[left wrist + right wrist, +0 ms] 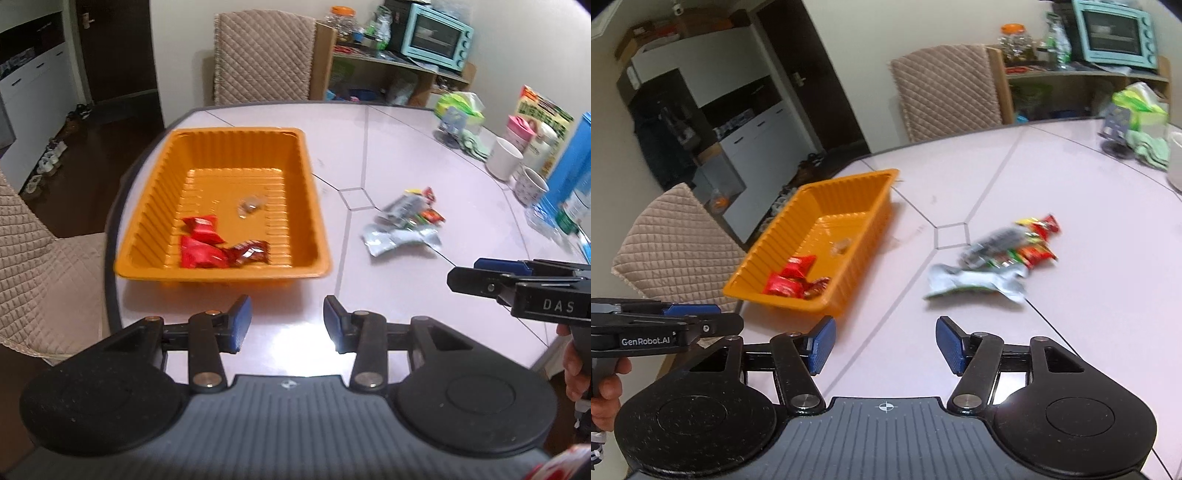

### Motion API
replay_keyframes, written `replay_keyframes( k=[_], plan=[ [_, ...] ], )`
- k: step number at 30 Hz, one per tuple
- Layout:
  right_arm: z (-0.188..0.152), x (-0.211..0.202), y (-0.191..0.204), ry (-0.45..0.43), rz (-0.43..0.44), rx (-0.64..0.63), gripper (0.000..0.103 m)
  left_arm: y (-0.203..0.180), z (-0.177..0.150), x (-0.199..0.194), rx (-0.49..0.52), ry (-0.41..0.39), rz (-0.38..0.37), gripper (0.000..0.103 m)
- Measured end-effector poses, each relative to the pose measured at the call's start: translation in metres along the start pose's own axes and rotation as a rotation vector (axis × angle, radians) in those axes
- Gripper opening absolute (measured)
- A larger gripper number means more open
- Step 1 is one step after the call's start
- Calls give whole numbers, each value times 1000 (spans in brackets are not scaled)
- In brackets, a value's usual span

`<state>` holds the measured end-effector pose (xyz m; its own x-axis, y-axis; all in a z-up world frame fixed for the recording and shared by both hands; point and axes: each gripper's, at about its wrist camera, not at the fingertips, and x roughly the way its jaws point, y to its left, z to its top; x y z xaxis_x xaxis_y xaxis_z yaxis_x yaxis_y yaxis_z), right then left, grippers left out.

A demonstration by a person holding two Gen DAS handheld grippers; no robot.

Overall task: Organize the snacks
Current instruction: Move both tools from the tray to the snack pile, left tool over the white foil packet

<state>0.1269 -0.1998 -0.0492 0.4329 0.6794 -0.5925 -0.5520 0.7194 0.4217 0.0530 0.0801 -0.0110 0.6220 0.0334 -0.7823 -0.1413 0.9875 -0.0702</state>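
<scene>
Since both grippers, left (287, 323) and right (885, 345), hold their fingers apart on nothing, the packets (999, 260) wait on the bench (1089, 295) at 1 o'clock from the right one. They look light, soft and crinkly; pinch a flat edge. More lie in the tray (308, 177).

Black grippers (287, 321), seemingly blue-padded jaws

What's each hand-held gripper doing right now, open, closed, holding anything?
Left hand-held gripper: open, empty, above the table edge near the orange tray.
Right hand-held gripper: open, empty, facing the loose snack packets.
</scene>
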Motion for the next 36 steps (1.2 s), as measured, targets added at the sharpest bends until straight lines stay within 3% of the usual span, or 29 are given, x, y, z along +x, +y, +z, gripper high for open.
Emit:
replay_keyframes(
  k=[15,36],
  plan=[
    [-23,-34,-45,-22,-123,101,61,-75,0,25,169,10,-128,39],
    [-13,-30,-108,-25,-247,273,61,-134,60,122,519,27,-242,52]
  ],
)
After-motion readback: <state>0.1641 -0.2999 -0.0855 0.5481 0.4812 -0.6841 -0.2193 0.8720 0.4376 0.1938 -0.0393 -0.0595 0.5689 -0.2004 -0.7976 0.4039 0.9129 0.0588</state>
